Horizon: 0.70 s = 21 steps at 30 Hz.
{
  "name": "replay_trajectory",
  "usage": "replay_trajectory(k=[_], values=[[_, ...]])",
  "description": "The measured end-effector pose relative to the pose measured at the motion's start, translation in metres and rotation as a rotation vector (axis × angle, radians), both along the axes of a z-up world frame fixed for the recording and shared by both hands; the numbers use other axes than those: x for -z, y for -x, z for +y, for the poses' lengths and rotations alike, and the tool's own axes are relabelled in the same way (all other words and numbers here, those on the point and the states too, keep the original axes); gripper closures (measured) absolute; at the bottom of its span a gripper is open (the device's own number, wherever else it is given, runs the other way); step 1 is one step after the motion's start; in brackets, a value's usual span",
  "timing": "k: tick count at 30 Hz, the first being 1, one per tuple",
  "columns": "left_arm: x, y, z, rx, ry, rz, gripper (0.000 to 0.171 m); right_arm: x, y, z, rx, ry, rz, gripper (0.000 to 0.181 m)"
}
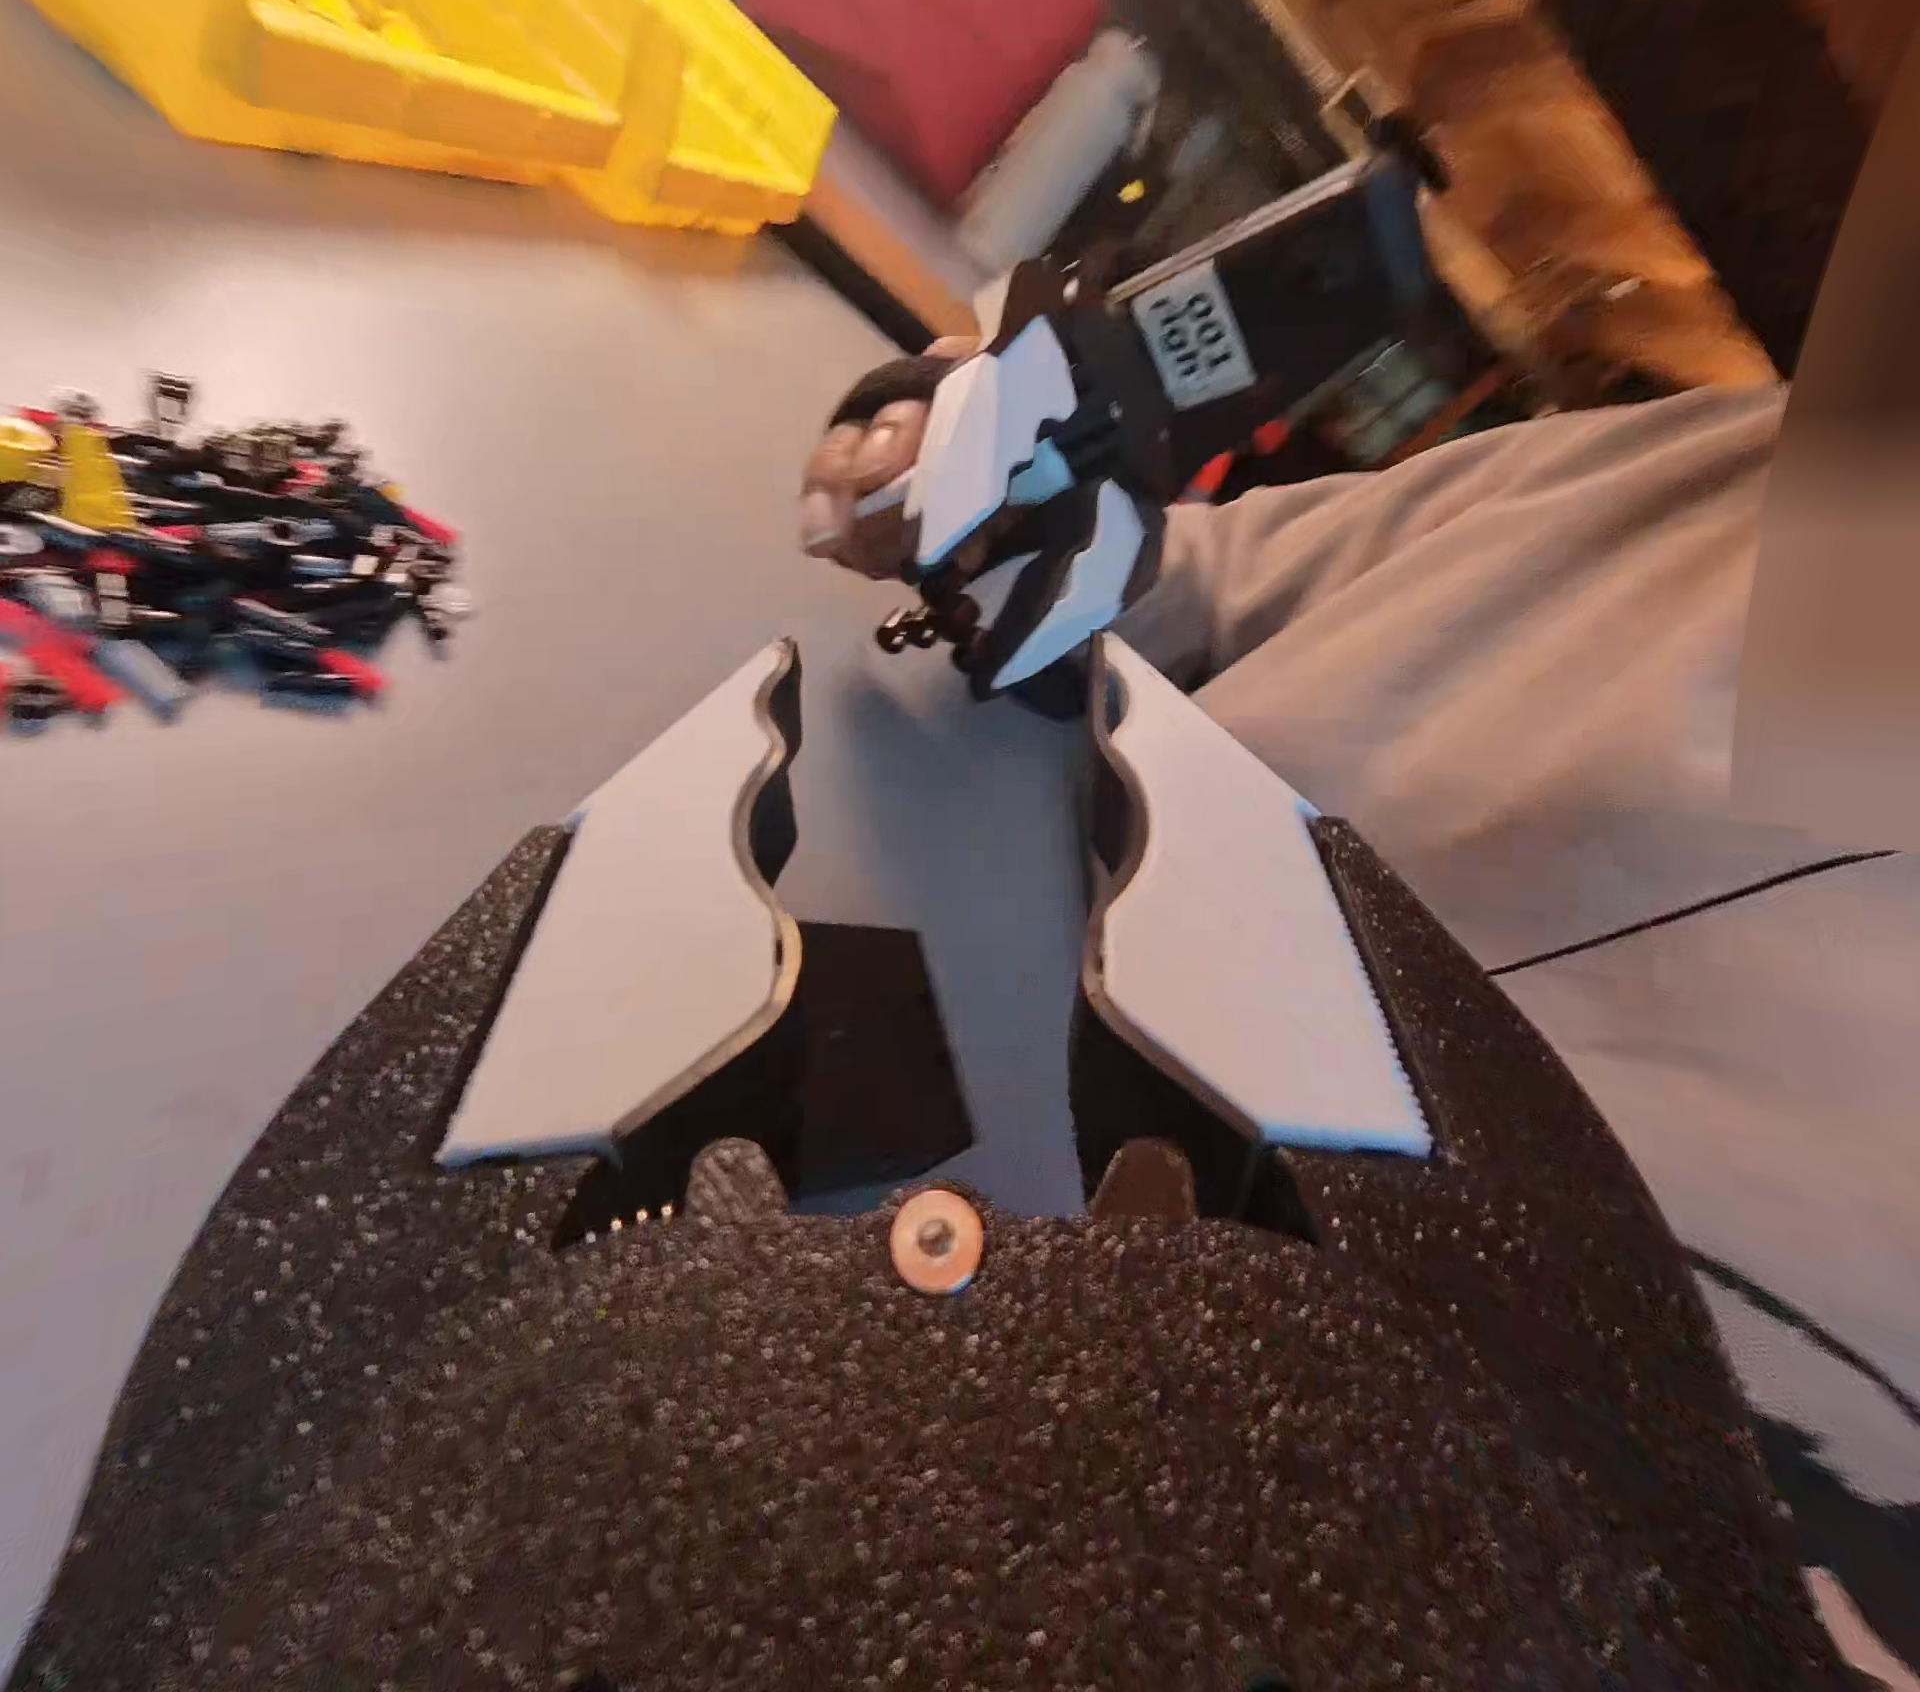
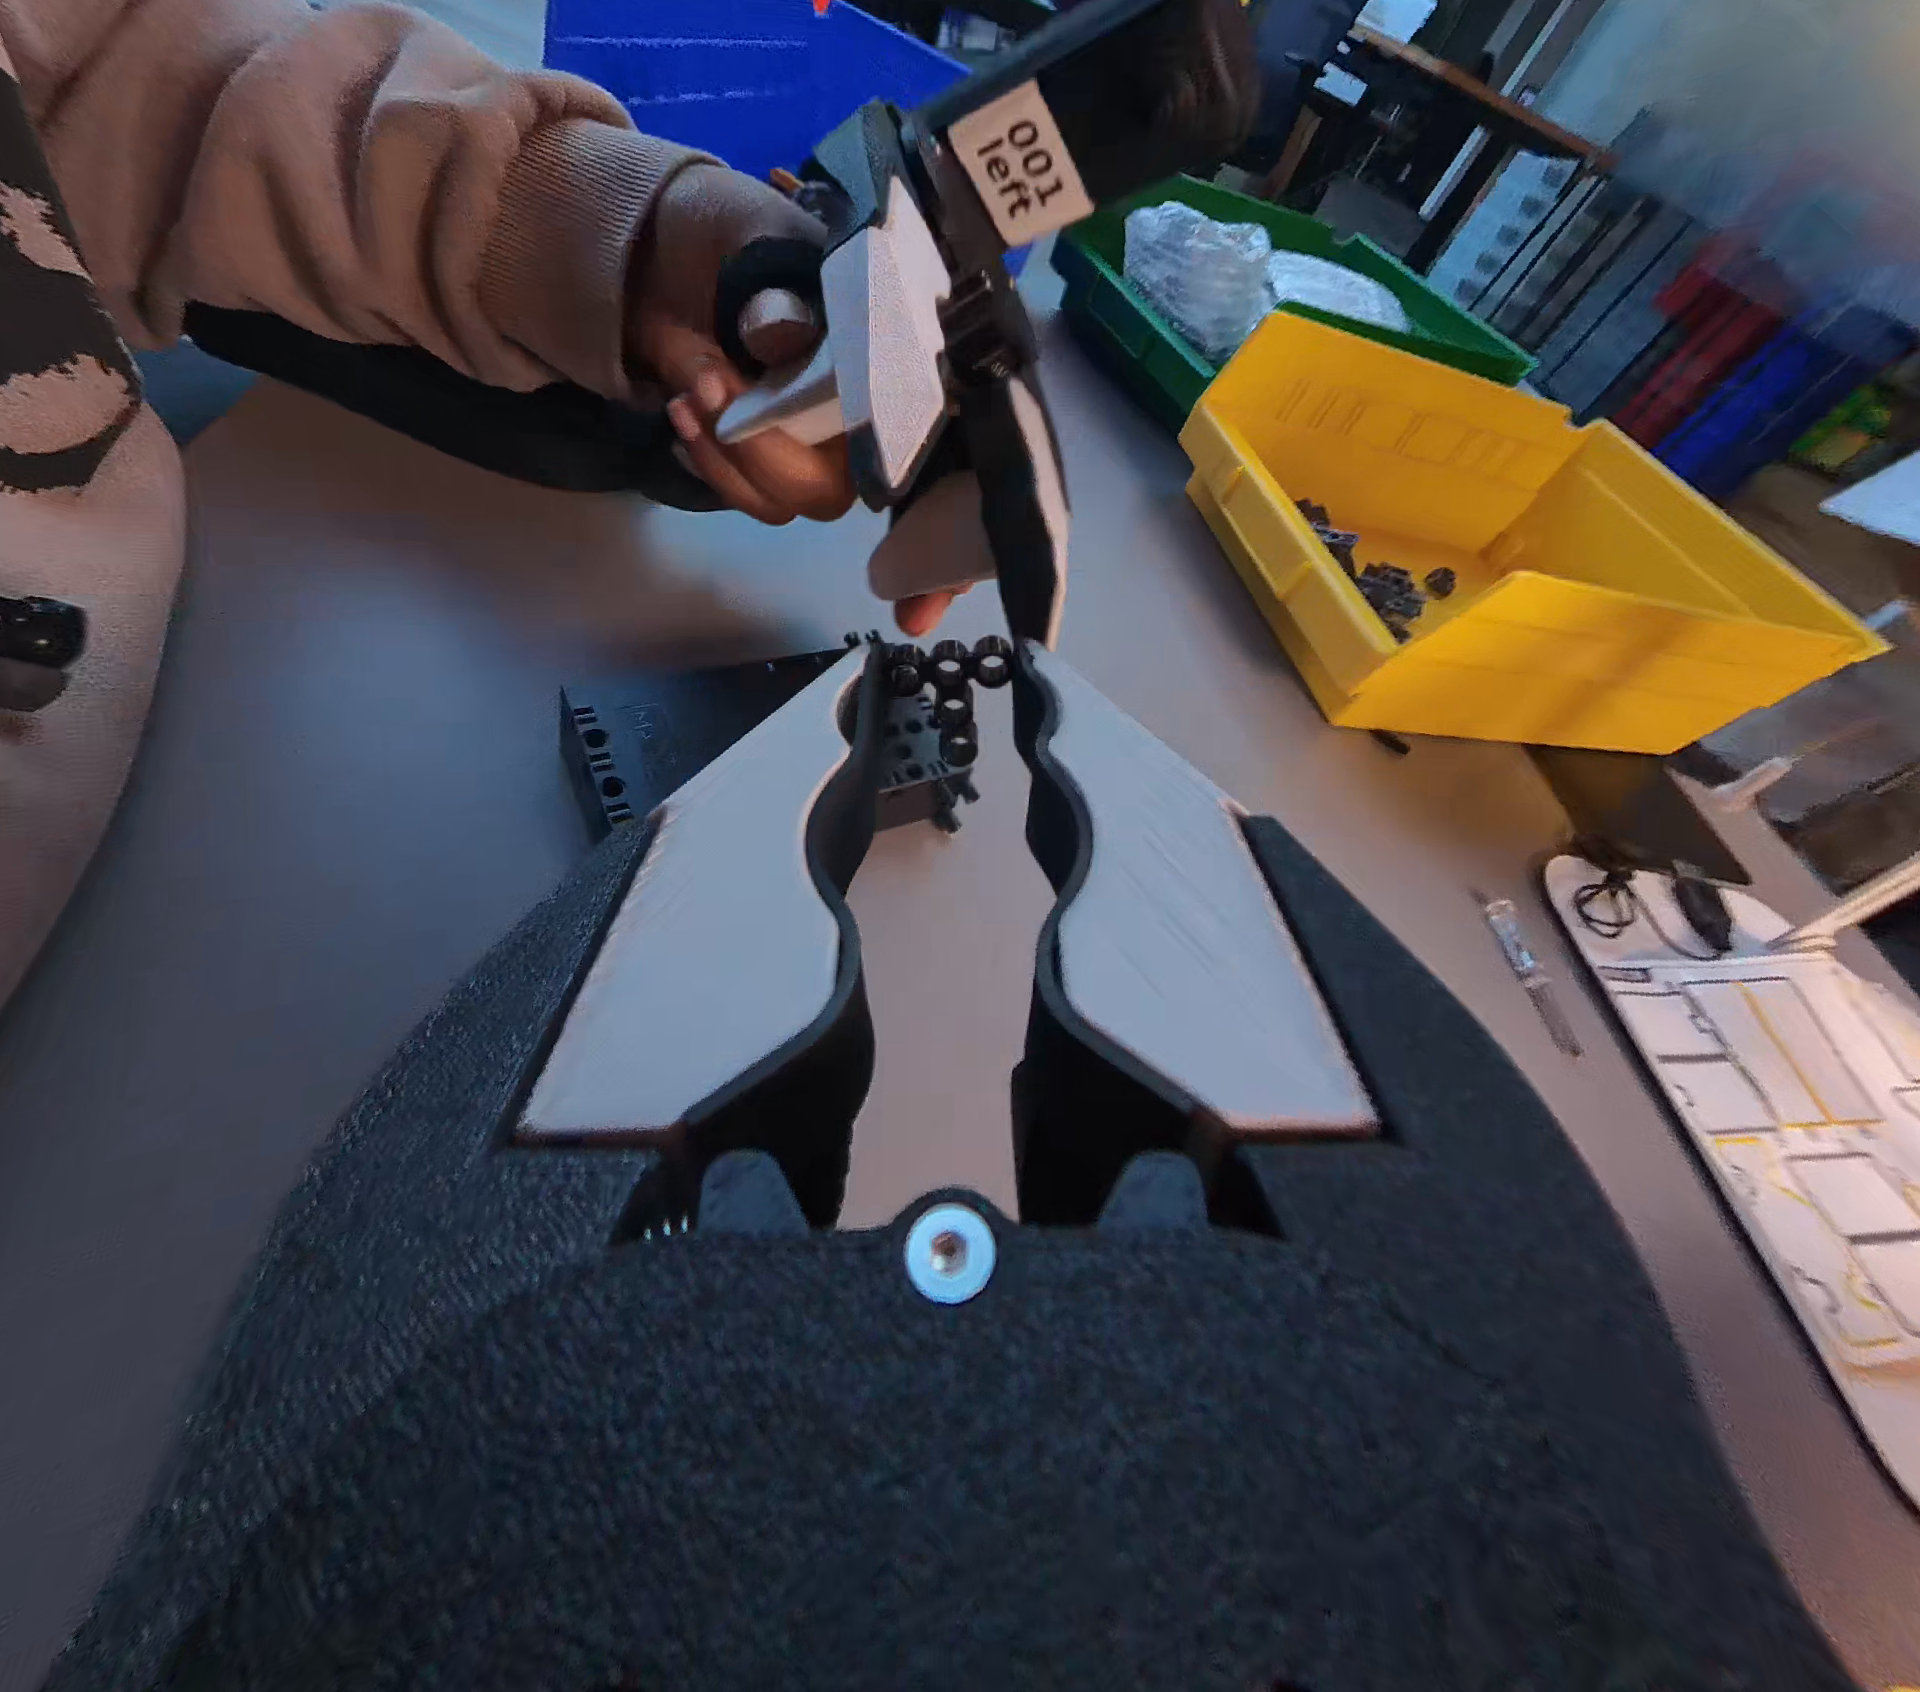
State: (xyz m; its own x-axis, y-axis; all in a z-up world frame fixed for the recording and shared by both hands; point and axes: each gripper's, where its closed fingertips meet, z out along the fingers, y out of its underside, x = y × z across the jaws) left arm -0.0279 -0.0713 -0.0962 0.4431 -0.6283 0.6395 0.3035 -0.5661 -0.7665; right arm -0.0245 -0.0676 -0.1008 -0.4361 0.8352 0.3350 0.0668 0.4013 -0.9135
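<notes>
Pinching a small black part (image 2: 940, 723) with round studs between its tips, your right gripper (image 2: 945, 666) sits at the middle of the right wrist view, just above the grey bench (image 2: 364, 707); the part's top row of studs sticks out beyond the fingertips. Your left gripper (image 2: 1023, 603) comes down from the upper middle of that frame, held in your hand (image 2: 748, 406), its tip just beside the studded part, and whether it touches I cannot tell. In the left wrist view your left gripper (image 1: 940, 666) stands spread wide at centre frame with nothing between its fingers, and your right gripper (image 1: 982, 634) shows just beyond it with the black part (image 1: 925, 619) at its tip. A flat black block (image 2: 644, 743) lies on the bench at the left of the right fingers. The yellow bin (image 2: 1538, 541) at the right of the right wrist view holds a few dark pieces (image 2: 1371, 572), with a green bin (image 2: 1122, 312) of wrapped bundles behind it. At the left edge of the left wrist view, a heap of black, red and yellow small parts (image 1: 208, 541) lies on the bench, well apart from both grippers.
</notes>
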Motion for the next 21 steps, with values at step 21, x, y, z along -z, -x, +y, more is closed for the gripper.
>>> replay_trajectory(k=[21], values=[[-0.012,0.308,-0.178,-1.219,0.485,1.285,0.130,0.040,0.008,0.008,0.068,0.204,-0.302,0.099]])
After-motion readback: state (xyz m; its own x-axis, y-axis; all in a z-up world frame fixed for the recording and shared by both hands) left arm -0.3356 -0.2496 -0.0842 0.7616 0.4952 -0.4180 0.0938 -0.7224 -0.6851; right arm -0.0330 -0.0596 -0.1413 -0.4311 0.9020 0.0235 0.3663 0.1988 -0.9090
